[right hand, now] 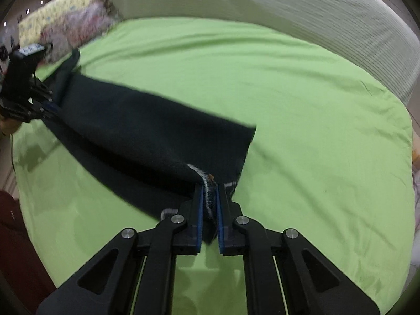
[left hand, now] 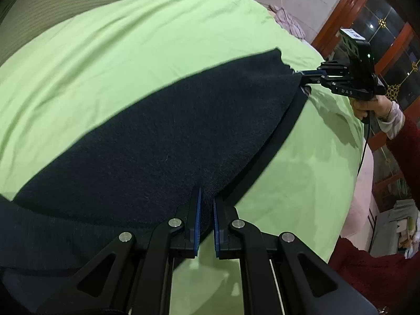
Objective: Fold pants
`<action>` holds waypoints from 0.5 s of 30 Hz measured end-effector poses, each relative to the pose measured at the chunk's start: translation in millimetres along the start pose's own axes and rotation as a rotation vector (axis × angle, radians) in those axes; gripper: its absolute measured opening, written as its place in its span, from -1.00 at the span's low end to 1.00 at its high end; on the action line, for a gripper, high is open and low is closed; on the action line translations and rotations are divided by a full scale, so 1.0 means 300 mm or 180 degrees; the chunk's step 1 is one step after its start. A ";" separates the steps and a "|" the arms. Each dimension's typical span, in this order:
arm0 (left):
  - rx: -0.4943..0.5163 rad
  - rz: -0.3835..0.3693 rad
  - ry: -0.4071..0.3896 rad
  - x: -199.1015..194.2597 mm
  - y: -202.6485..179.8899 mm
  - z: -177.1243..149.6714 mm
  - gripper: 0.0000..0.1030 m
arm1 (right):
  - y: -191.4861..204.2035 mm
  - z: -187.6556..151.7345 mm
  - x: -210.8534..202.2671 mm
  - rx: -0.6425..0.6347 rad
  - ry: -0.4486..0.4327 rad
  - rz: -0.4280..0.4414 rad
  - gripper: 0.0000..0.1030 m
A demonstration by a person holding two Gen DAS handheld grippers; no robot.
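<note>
A light-green sheet [left hand: 131,60] covers the bed from edge to edge, with a pale ribbed quilt [right hand: 302,13] along its far side and a heap of patterned bedding [right hand: 65,23] at one corner. Across the sheet lie the dark pants [left hand: 147,141], doubled over so that one fuzzy layer rests on another, a smoother dark band showing along the lower edge; one end lies flat on the green cloth, the other is lifted slightly at two points. The left gripper [left hand: 206,197] is clenched on a fold of the pants, the fabric bunched between its blue pads. The right gripper [right hand: 210,191] is likewise clamped on the pants, pinching an edge with pale stitching. Seen from the left wrist, a hand [left hand: 367,105] in a dark red sleeve [left hand: 404,141] holds the right gripper's handle beside the bed's edge, before a wooden cabinet [left hand: 367,26] with glass doors.
</note>
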State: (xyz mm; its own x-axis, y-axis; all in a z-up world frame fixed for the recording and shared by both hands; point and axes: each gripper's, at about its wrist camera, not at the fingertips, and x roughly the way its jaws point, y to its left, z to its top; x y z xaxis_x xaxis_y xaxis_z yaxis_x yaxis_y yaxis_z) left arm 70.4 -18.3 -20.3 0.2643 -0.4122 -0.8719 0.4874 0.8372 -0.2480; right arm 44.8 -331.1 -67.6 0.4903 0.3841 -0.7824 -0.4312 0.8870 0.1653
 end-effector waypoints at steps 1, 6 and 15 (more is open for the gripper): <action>0.0004 0.0007 0.0017 0.008 -0.001 -0.011 -0.87 | 0.000 -0.004 0.005 0.0014 0.0036 -0.0016 -0.82; -0.0203 -0.0056 0.0111 0.064 0.016 -0.027 -0.72 | 0.001 -0.007 0.014 0.0226 0.0199 -0.0183 -0.52; -0.0626 -0.0090 -0.0131 0.005 0.001 -0.102 -0.03 | 0.052 -0.015 -0.160 0.0772 -0.0360 -0.0185 0.01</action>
State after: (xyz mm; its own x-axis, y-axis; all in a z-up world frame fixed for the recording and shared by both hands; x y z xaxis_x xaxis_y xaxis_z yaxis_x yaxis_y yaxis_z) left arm 45.5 -7.8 -34.5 0.2886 -0.4474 -0.8465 0.3243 0.8775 -0.3532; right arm 11.0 -336.8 -30.2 0.5962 0.3449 -0.7250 -0.2126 0.9386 0.2717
